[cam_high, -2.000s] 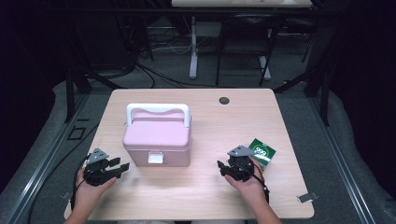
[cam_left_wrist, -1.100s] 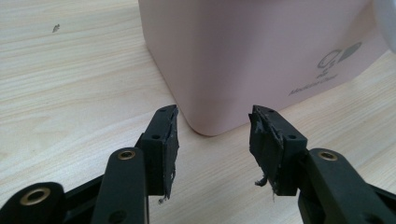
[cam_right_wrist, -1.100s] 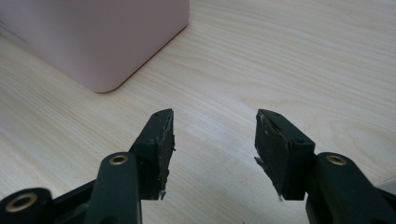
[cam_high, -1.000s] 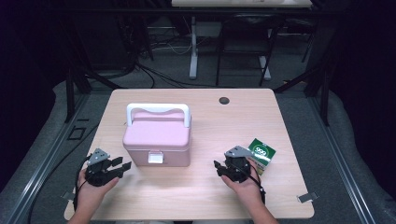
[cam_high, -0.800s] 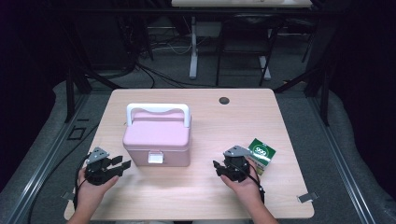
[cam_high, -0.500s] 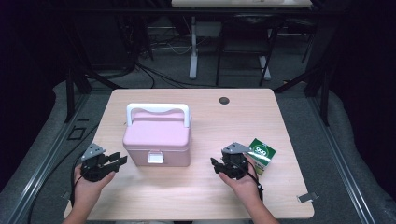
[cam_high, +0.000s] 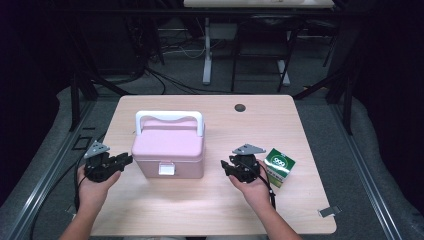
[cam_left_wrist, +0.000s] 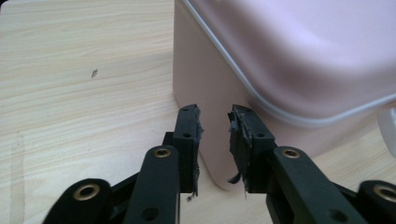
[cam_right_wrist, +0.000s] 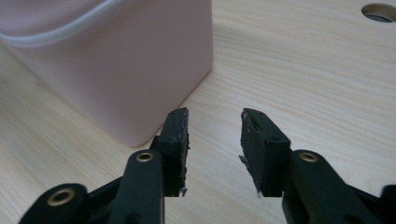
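At the centre of the high view, slightly left of the middle, a pink box (cam_high: 169, 150) with a white handle stands upright on the pale wooden worktop (cam_high: 300, 135), lid down and its white latch facing you. Your left tool (cam_high: 126, 160) sits at the lower left of the frame, just beside the box's left wall, its tips pointing at that wall without touching it. In the left gripper view the box (cam_left_wrist: 289, 60) fills the upper right, and the two black jaws stand a narrow gap apart, having just been closing, with nothing between them. Your right tool (cam_high: 226, 168) sits to the right of the box, a little apart from it, jaws likewise released and just closing on empty air; the right gripper view shows the box's corner (cam_right_wrist: 116, 65) at upper left. Just right of your right hand (cam_high: 255, 187), a small green carton (cam_high: 280, 166) lies on the worktop.
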